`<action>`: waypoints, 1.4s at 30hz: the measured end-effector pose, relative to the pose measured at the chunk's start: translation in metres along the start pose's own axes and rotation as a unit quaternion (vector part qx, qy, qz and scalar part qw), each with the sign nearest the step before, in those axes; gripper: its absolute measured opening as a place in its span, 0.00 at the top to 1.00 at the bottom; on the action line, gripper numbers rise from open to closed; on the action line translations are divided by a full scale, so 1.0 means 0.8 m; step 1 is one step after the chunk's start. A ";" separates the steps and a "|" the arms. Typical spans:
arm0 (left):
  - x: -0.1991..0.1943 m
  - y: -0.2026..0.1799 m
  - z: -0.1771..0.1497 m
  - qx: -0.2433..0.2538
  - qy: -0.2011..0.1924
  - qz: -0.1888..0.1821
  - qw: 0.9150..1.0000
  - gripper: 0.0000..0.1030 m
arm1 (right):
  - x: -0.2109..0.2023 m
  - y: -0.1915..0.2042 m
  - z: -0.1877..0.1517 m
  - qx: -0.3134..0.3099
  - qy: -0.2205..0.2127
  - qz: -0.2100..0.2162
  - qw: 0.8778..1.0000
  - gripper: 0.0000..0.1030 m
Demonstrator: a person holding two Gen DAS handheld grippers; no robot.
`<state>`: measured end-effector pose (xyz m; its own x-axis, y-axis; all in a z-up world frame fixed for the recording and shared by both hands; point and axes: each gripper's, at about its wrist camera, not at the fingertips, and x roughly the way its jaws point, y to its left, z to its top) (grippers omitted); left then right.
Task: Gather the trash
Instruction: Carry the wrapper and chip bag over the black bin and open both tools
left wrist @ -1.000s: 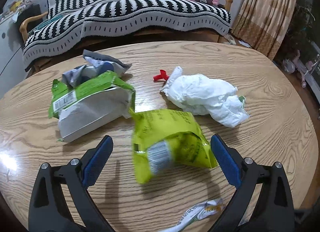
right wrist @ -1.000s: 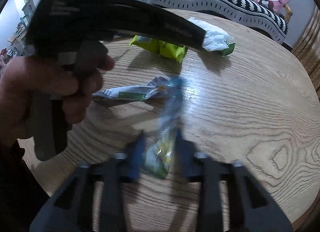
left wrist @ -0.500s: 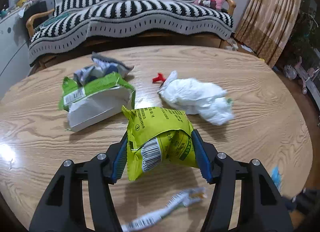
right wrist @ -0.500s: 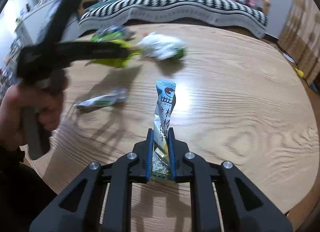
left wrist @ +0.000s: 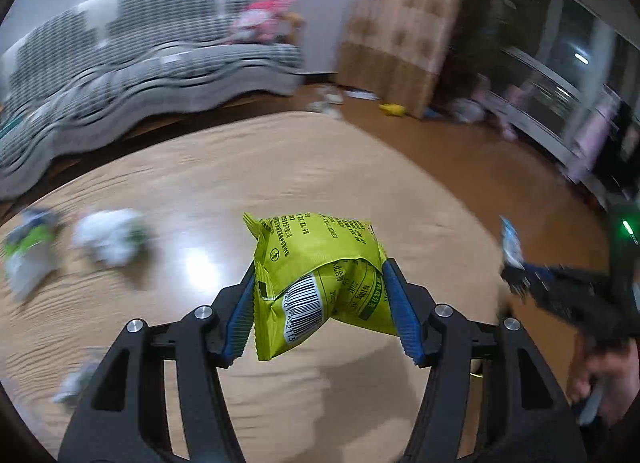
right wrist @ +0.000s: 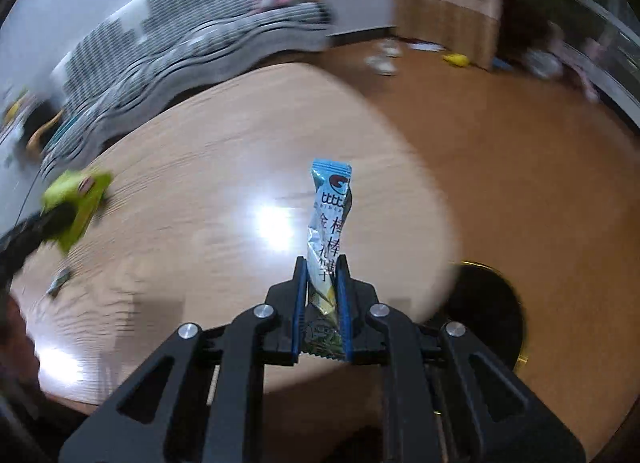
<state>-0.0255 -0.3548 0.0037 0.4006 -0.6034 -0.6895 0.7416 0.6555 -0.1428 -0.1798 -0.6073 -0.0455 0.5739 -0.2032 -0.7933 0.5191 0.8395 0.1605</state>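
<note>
Left tool (left wrist: 320,311) pinching a crumpled yellow-green snack bag (left wrist: 316,271), raised above the wooden bench (left wrist: 240,175); right tool (right wrist: 322,299) pressed onto a slim blue wrapper (right wrist: 329,223) standing upright over the bench edge; blurred white wad (left wrist: 110,237) lying farther left on the bench

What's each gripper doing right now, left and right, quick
Left gripper: closed on the yellow-green snack bag, lifted off the table.
Right gripper: closed on the blue stick wrapper, held upright.
</note>
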 end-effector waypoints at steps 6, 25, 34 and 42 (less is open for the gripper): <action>0.042 -0.151 -0.018 0.088 0.017 -0.092 0.992 0.43 | -0.006 -0.138 -0.033 0.072 0.018 -0.046 0.996 0.86; 0.152 -0.279 -0.049 0.139 0.077 -0.148 0.976 0.43 | 0.029 -0.230 -0.083 0.124 0.092 -0.052 0.987 0.86; 0.156 -0.284 -0.058 0.139 0.083 -0.149 0.975 0.43 | 0.021 -0.243 -0.072 0.142 0.071 -0.064 0.985 0.34; 0.173 -0.304 -0.062 0.143 0.090 -0.168 0.971 0.41 | -0.012 -0.259 -0.074 0.175 0.036 -0.088 0.980 0.34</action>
<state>-0.1774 -0.5753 -0.0920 0.0285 -0.6561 -0.7541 0.9440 0.2657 -0.1956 -0.3305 -0.7492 -0.1060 0.4163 -0.2820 -0.8644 0.7984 0.5683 0.1991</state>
